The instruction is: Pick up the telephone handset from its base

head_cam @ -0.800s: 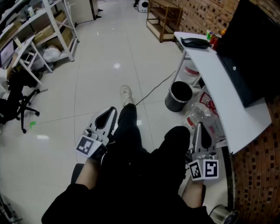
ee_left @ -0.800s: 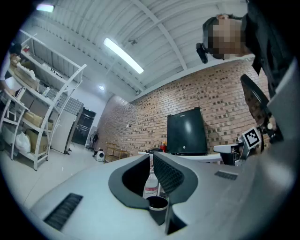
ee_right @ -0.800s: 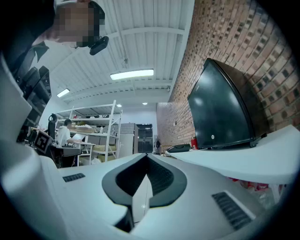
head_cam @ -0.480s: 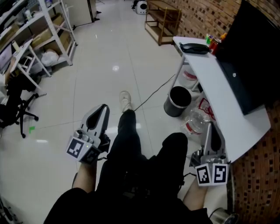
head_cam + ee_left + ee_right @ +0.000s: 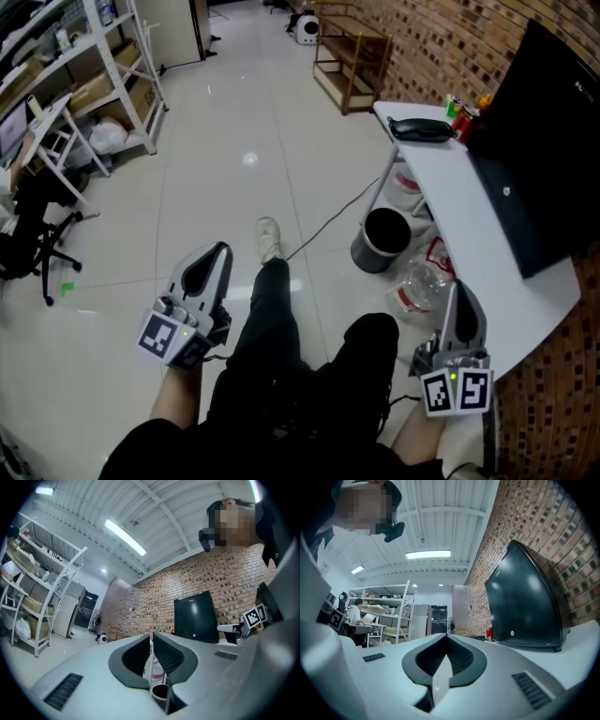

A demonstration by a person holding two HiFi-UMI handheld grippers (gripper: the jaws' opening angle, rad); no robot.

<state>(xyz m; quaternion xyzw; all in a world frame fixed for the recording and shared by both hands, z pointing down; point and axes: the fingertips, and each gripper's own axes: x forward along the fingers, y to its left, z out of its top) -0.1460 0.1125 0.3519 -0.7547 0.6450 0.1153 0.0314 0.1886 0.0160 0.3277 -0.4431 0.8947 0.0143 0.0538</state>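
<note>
Waiting ahead of the reach, with the right gripper (image 5: 456,295) just beside the near end of the white table (image 5: 487,234) and the left gripper (image 5: 212,255) well to that table's left, each with jaws pressed together on nothing. Leaving the black telephone handset (image 5: 419,128) on its base at the table's far end, well apart from both. Calls, judging by this, for carrying the right gripper forward along the table's left edge and spreading its jaws. Offers open floor left of the table; asks care near the monitor (image 5: 544,159) and cans (image 5: 464,117) beside the handset.

L claw (image 5: 219,249), R claw (image 5: 457,291): wider apart.
</note>
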